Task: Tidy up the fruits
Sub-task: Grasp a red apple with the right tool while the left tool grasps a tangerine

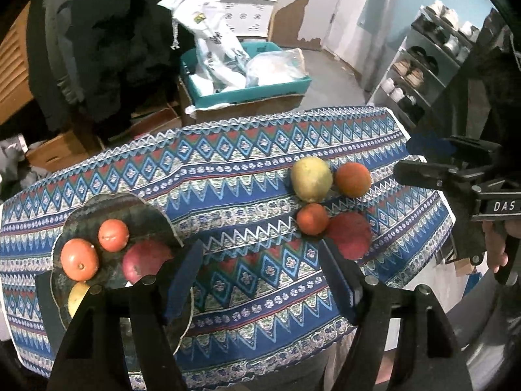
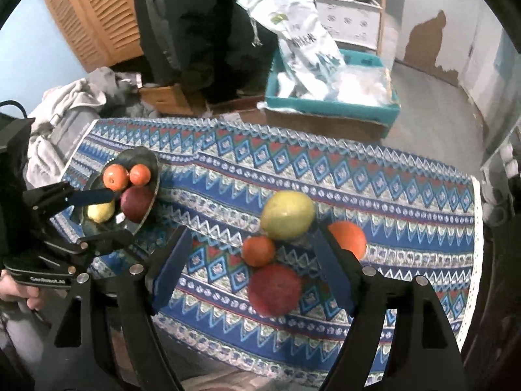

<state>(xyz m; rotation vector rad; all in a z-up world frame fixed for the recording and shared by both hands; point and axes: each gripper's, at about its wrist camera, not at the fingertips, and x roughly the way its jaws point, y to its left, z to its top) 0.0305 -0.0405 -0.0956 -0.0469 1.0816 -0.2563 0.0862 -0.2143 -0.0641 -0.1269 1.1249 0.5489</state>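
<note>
Covering the table, a patterned cloth (image 2: 374,176) carries all the fruit. Your left gripper (image 1: 260,280) is spread wide and holds nothing; it hangs just beside the dark plate (image 1: 84,205), which sits at about 9 o'clock in its view. On the plate lie two oranges (image 1: 79,258), a red apple (image 1: 143,260) and a yellow fruit (image 1: 77,296). Your right gripper (image 2: 252,267) is also wide and empty, above the loose group: a green mango (image 2: 288,215) at 12 o'clock, a small orange (image 2: 259,250), a red fruit (image 2: 275,289), and a bigger orange (image 2: 348,238) at 3 o'clock.

"das" on the right gripper (image 1: 420,176).
</note>
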